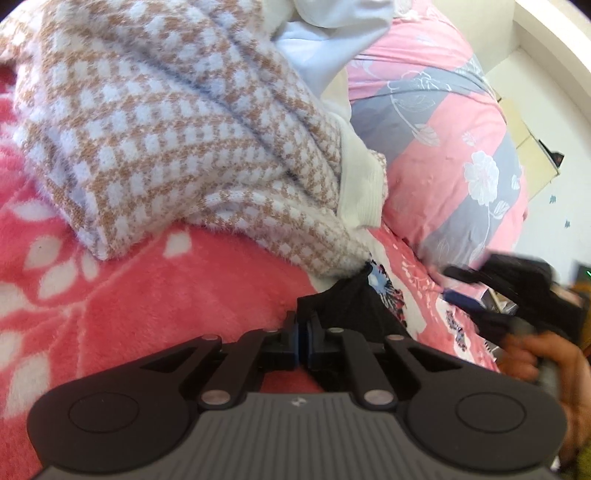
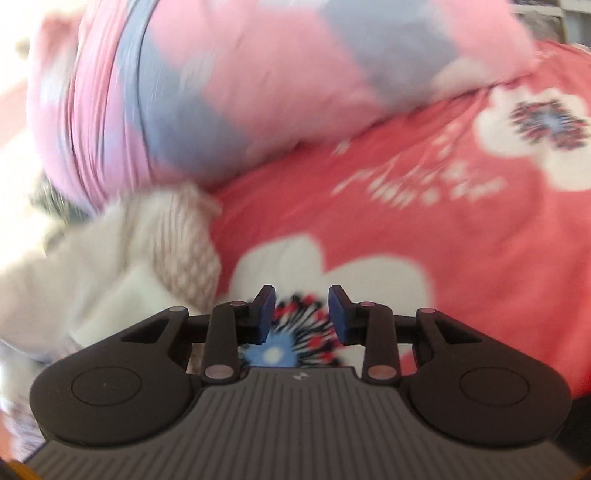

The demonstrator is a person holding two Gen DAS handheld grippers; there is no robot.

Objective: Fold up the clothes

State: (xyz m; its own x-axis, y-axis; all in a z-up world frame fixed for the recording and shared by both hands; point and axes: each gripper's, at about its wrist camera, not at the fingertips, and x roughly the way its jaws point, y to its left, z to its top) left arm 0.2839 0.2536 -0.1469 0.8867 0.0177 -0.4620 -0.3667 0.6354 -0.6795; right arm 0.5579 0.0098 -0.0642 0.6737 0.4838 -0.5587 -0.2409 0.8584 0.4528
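Note:
In the left wrist view my left gripper (image 1: 302, 326) is shut on a corner of a black garment (image 1: 351, 310) that lies on the red floral blanket (image 1: 155, 295). A folded tan-and-white houndstooth sweater (image 1: 177, 129) lies just beyond it. My right gripper (image 1: 476, 291) shows blurred at the right edge, held in a hand, by more black fabric. In the right wrist view my right gripper (image 2: 302, 314) is open and empty over the blanket (image 2: 443, 240). The sweater's cream edge (image 2: 147, 251) is at its left.
A pink and grey floral pillow (image 1: 443, 147) lies behind the sweater; it also shows in the right wrist view (image 2: 240, 81). White clothes (image 1: 332, 33) are piled at the back. A white wall and cardboard box (image 1: 528, 147) stand at the right.

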